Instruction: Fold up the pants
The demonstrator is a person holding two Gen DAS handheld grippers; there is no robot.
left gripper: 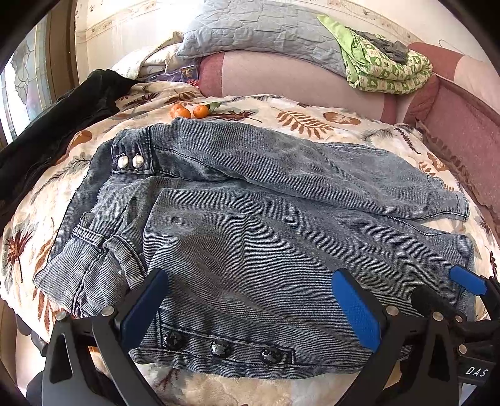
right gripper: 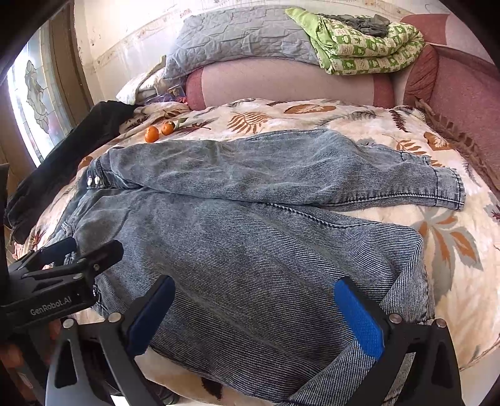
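Note:
Washed blue jeans [left gripper: 250, 218] lie spread on a leaf-patterned blanket [left gripper: 300, 121], waistband with two pearl buttons [left gripper: 129, 161] to the left, both legs running right. Three black buttons [left gripper: 218, 348] line the near edge. My left gripper [left gripper: 250, 299] is open, its blue pads [left gripper: 353, 303] wide apart over the near part of the jeans beside the waist. My right gripper [right gripper: 256, 315] is also open, hovering over the near leg [right gripper: 265, 265] farther right; its blue fingertip [left gripper: 465, 281] shows in the left wrist view. The left gripper [right gripper: 72, 253] appears at the left of the right wrist view.
Two tangerines [left gripper: 190, 111] rest just beyond the jeans. A black garment [left gripper: 62, 125] lies along the left side by a window [right gripper: 31, 93]. Behind are a pink bolster [left gripper: 297, 81], a grey quilted pillow [left gripper: 256, 28] and a green patterned blanket [left gripper: 384, 65].

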